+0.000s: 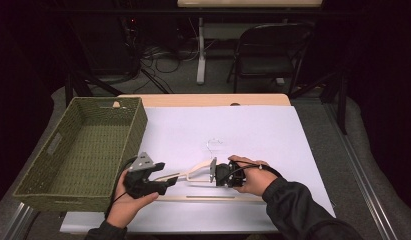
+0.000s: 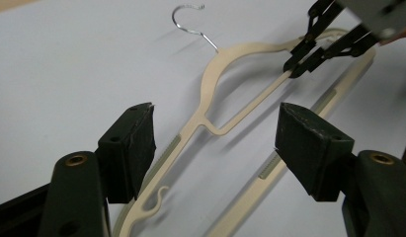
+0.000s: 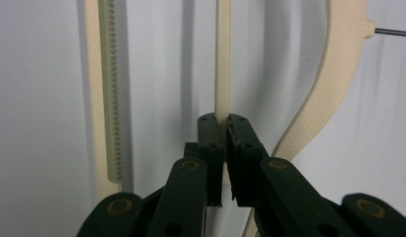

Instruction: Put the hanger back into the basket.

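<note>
The cream hanger is light, rigid and thin. Right gripper fingers are clamped on its inner bar; left gripper fingers stand apart, straddling its lower arm.

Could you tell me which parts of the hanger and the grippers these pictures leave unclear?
- Hanger: its lower end is cut off by the bottom edge of the left gripper view.
- Hook: too small and faint in the high view to trace.
- Right gripper: in the high view the hand covers its body.
</note>
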